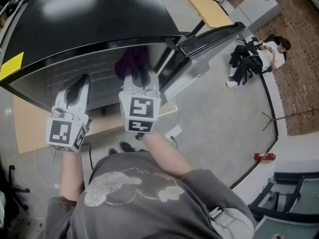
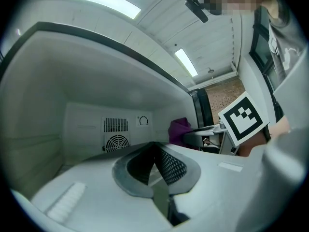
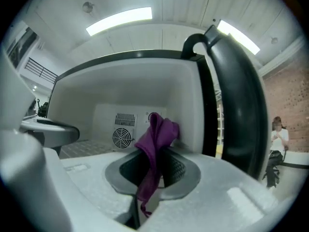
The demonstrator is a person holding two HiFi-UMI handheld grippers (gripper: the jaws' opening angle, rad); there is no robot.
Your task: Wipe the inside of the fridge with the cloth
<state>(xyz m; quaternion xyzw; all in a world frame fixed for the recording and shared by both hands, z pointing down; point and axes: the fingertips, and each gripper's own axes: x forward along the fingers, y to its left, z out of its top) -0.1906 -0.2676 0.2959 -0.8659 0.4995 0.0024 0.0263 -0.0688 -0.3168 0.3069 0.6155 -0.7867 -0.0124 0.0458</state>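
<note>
The fridge (image 1: 89, 14) is black outside and stands open toward me, with a white inside (image 2: 58, 105). A fan grille (image 3: 122, 137) and a dial (image 2: 143, 121) sit on its back wall. My right gripper (image 1: 137, 74) is at the fridge mouth, shut on a purple cloth (image 1: 130, 59) that sticks up past its tips and hangs down between the jaws (image 3: 155, 139). My left gripper (image 1: 81, 82) is beside it on the left, also pointing into the opening. Its jaws meet at the tips with nothing in them (image 2: 154, 148). The cloth (image 2: 179, 129) also shows in the left gripper view, to the right.
The black fridge door (image 1: 212, 36) hangs open on the right, close beside my right gripper (image 3: 236, 100). The fridge stands on a wooden board (image 1: 30, 128). A person (image 1: 254, 56) sits on the floor at the far right. Cables (image 1: 47, 166) lie by my feet.
</note>
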